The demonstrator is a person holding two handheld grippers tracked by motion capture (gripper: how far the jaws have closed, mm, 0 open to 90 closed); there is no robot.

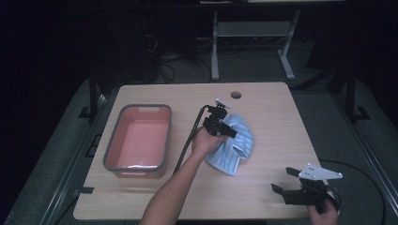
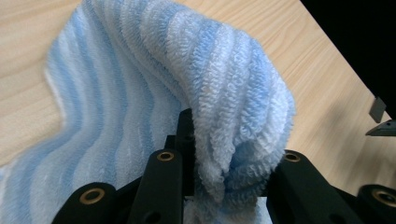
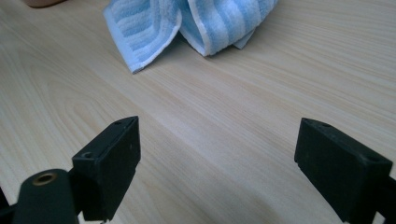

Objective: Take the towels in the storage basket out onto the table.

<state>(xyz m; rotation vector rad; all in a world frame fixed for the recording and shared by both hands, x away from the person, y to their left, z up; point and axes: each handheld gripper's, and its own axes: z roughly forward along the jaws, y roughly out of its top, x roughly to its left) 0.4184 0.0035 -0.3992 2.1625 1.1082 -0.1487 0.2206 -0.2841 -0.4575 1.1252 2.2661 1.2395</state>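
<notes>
Left gripper point(image 1: 224, 125), jaws pinching a raised fold of the blue striped towel point(image 1: 237, 143), which lies bunched near the middle of the table point(image 1: 272, 108). Right gripper point(image 1: 286, 180), jaws spread and empty, near the front right corner. Pink tub point(image 1: 138, 139) at left.

A light blue and white striped towel point(image 1: 237, 143) lies crumpled near the middle of the wooden table point(image 1: 272, 108), one fold lifted.

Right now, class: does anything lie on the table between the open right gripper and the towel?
Nothing visible does. Bare table lies between the right gripper and the towel.
</notes>
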